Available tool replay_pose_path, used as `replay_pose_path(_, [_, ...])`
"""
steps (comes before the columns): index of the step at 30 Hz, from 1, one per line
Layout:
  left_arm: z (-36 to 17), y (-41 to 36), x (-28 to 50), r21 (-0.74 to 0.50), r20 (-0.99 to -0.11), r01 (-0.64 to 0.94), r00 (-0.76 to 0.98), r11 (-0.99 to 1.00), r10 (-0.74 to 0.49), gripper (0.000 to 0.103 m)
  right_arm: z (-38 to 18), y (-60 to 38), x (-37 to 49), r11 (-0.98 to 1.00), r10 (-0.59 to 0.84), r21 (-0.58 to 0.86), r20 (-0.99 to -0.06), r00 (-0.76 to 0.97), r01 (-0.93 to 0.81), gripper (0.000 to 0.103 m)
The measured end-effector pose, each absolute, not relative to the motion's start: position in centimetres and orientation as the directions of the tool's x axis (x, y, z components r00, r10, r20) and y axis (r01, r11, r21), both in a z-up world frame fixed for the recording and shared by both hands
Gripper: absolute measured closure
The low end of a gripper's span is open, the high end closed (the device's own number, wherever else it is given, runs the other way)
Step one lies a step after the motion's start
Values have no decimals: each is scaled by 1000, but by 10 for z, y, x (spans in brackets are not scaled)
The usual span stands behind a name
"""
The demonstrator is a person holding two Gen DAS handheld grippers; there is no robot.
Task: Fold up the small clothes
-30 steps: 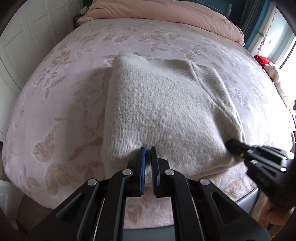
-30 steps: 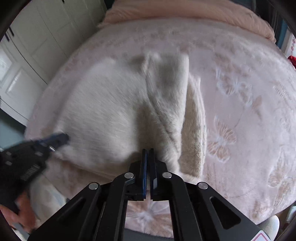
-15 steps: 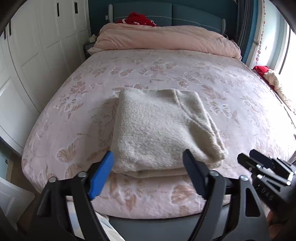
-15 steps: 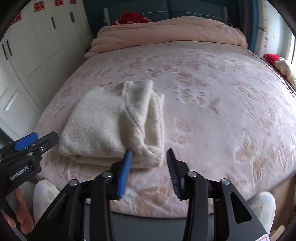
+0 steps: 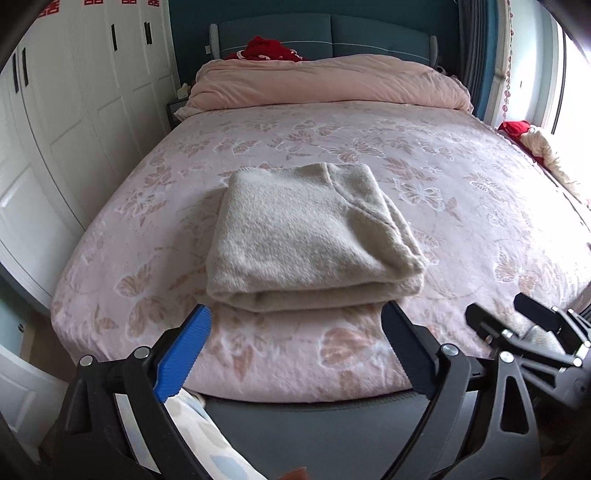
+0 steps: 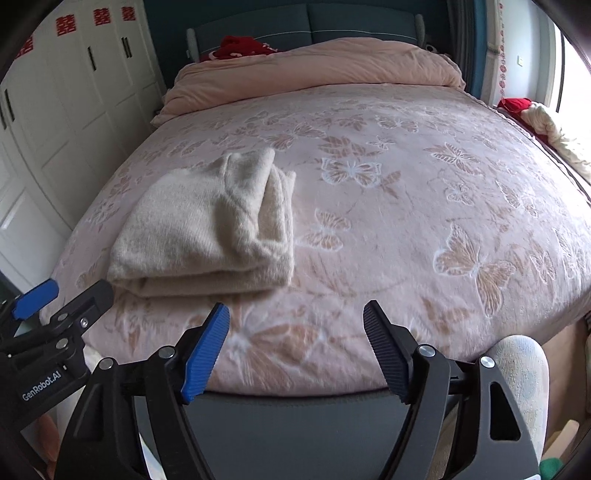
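The folded cream sweater (image 5: 314, 236) lies flat on the bed (image 5: 461, 206), folded edge facing both grippers, just beyond the left gripper (image 5: 295, 350); it and the right gripper (image 6: 295, 347) gape wide, holding nothing.

Both grippers, left gripper (image 5: 297, 349) and right gripper (image 6: 297, 350), have black frames, silver screws, one ribbed blue pad each; "GenRobot.AI" is printed in white.

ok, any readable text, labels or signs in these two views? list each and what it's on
"GenRobot.AI": white print on the black body of the left gripper, seen at the lower left of the right wrist view.
Red paper-cut signs on the tops of the white wardrobe doors: decorative characters, too small and distorted to read with certainty.
Nothing readable on the folded cream sweater, the bedspread or the right gripper.
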State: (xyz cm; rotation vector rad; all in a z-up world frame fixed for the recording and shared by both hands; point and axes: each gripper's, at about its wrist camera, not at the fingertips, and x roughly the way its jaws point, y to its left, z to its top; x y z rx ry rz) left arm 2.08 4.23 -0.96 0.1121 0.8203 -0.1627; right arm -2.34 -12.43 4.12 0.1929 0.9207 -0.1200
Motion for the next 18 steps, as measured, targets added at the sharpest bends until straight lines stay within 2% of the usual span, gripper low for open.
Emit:
replay_pose_path(5, [-11, 33, 7, 93, -713, 183, 698, 979, -62, 12, 43, -124, -33, 977, -33, 102, -798, 602, 189, 29])
replay_pose_path(18, [-20, 38, 6, 64, -727, 141, 685, 988, -51, 12, 36, -120, -32, 976, -61, 73, -813, 579, 205, 28])
